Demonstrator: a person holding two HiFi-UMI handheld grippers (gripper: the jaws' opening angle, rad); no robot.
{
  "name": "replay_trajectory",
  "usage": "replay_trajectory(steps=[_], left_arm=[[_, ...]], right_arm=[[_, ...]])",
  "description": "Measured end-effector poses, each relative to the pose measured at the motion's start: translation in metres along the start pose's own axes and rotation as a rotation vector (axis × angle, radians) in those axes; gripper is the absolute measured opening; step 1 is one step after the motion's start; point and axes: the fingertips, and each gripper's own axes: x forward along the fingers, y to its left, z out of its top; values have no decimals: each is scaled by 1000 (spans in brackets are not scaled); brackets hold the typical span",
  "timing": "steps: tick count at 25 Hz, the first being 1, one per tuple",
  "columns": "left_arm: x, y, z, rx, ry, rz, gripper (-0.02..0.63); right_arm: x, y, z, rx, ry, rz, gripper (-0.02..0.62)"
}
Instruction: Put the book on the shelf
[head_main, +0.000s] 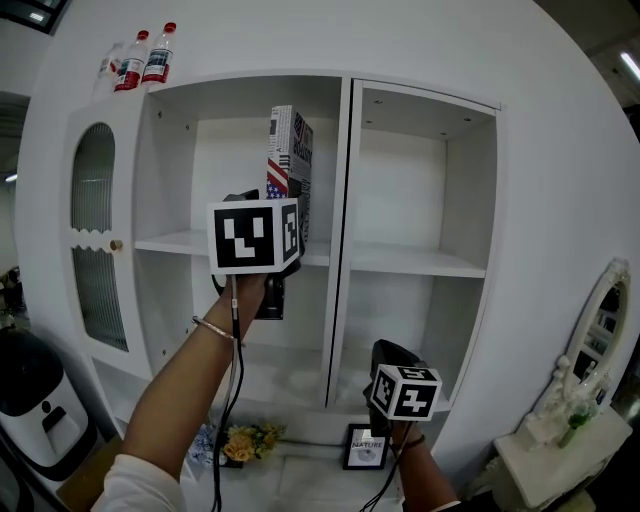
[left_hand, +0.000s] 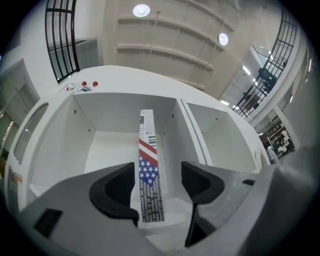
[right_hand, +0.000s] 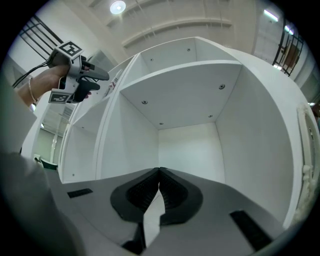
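Note:
The book (head_main: 290, 150), with a flag-patterned spine, stands upright on the upper shelf (head_main: 180, 243) of the white cabinet, close to the central divider (head_main: 338, 240). My left gripper (head_main: 288, 228) is raised in front of its lower end. In the left gripper view the book's spine (left_hand: 150, 170) runs between the jaws of the left gripper (left_hand: 159, 187), which is open with a gap on each side. My right gripper (head_main: 398, 375) hangs lower at the bottom right, and the right gripper view shows the right gripper (right_hand: 159, 174) shut on nothing, facing an empty right compartment (right_hand: 190, 150).
Two red-capped bottles (head_main: 145, 58) stand on top of the cabinet. An arched glass door (head_main: 90, 235) closes its left section. Below are flowers (head_main: 245, 440) and a small framed picture (head_main: 365, 447). A mirror (head_main: 600, 330) on a small table stands at the right, a dark appliance (head_main: 30, 395) at the left.

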Motion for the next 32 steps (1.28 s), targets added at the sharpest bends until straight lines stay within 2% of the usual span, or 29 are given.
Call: replay_trajectory(steps=[4, 10, 17, 22, 28, 32], left_arm=[[-11, -2, -12, -15, 12, -12, 284], [-38, -17, -40, -45, 13, -78, 284], [-62, -28, -84, -53, 31, -107, 284], [-81, -33, -128, -109, 62, -129, 276], [-112, -42, -192, -88, 100, -111, 236], [-132, -43, -223, -84, 86, -64, 190]], right_arm=[[-11, 3, -6, 7, 3, -1, 21], [-29, 7, -13, -5, -11, -9, 21], [-47, 23, -46, 23, 6, 1, 21], [-60, 31, -66, 45, 14, 5, 21], [-73, 43, -95, 79, 34, 15, 21], [-84, 47, -107, 89, 22, 7, 21]])
